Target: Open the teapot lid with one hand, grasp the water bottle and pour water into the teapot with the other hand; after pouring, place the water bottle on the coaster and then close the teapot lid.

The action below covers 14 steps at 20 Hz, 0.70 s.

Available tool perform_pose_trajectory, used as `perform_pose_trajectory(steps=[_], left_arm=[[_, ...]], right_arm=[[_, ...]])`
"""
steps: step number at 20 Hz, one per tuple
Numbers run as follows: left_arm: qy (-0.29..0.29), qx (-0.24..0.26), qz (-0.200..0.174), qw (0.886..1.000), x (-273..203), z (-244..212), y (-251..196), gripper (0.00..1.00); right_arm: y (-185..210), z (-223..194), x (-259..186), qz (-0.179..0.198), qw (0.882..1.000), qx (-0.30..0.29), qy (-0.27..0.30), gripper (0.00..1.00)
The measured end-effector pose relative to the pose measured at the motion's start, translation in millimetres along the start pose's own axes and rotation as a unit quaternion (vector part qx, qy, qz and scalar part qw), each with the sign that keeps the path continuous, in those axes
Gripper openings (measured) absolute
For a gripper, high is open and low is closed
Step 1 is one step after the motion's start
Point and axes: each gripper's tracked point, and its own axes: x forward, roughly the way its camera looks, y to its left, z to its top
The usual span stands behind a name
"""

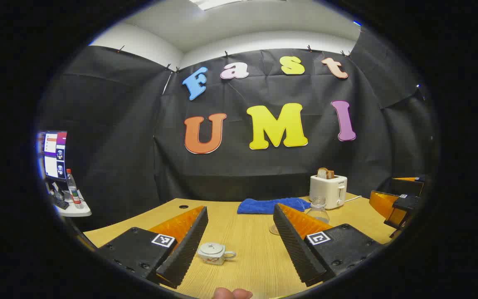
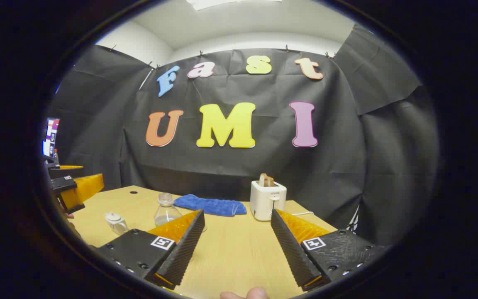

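Left gripper (image 1: 239, 245): fingers spread wide, holding nothing, above the table (image 1: 255, 257).
Right gripper (image 2: 237, 245): likewise spread, empty.
Teapot (image 1: 213, 253): lid on, between the left gripper's fingers, not touched.
Bottle (image 2: 166, 211): upright near the towel (image 2: 210, 205); base hidden by a finger.
Coaster (image 1: 274, 229): mostly hidden.
Toaster (image 2: 267, 199): behind.

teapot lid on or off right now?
On. In the left gripper view the lid sits flat on the teapot, knob up. Left gripper is open around it, not touching.
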Motion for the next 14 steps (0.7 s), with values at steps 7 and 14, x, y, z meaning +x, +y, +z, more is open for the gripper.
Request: perform_pose_trajectory(steps=[7, 14], left_arm=[[0.004, 0.002, 0.001, 1.000, 2.3, -4.0, -1.7, 0.99], [0.006, -0.001, 0.006, 1.000, 3.6, -5.8, 4.1, 0.99]], right_arm=[[-0.1, -1.1, 2.0, -0.001, 1.000, -0.003, 0.005, 0.97], [3.4, -3.7, 3.4, 0.006, 1.000, 0.000, 0.009, 0.96]])
